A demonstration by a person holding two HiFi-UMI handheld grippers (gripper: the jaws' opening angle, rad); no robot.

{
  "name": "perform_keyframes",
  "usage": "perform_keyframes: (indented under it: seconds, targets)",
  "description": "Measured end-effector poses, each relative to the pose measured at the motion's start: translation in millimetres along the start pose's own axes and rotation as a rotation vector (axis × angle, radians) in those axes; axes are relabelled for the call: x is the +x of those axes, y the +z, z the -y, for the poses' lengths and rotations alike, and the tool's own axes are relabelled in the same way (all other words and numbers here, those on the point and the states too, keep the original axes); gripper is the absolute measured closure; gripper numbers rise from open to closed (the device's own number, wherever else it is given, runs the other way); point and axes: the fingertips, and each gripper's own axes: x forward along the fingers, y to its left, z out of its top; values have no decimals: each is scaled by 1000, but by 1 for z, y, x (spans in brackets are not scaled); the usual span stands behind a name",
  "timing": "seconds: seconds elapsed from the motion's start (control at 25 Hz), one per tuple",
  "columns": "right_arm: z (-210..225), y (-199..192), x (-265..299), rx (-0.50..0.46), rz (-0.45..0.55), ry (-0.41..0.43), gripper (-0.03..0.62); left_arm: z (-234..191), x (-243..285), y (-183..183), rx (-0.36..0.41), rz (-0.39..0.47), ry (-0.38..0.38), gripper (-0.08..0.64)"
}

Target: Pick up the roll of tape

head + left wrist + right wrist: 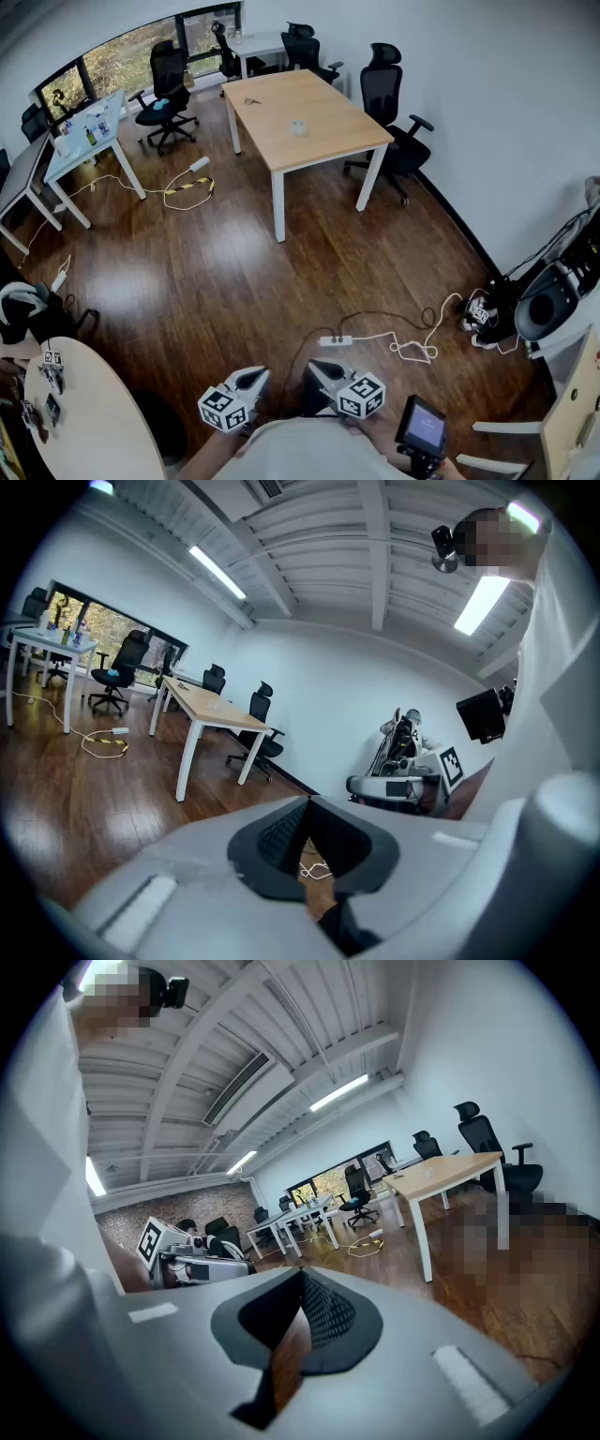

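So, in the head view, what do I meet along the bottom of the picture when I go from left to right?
Round white table → left gripper → right gripper → small screen.

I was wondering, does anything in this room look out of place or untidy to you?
Only loose cabling on the wooden floor: a yellow-and-black cable lies looped beside the white desk, and a white power strip with a tangled white cord sprawls across open floor, a likely trip hazard. Nothing looks spilled or damaged.
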Motion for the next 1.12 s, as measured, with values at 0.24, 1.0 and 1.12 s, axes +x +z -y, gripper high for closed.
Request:
perform_keyframes:
  seconds: [0.24,1.0,1.12]
  targets:
    - [50,36,3,11,8,11,586,-9,49,26,11,-56,-2,554]
    - [152,109,75,96,38,157,586,-71,150,105,16,-50,105,554]
    - [166,112,90,97,22,162,586,-86,167,116,10,-48,103,554]
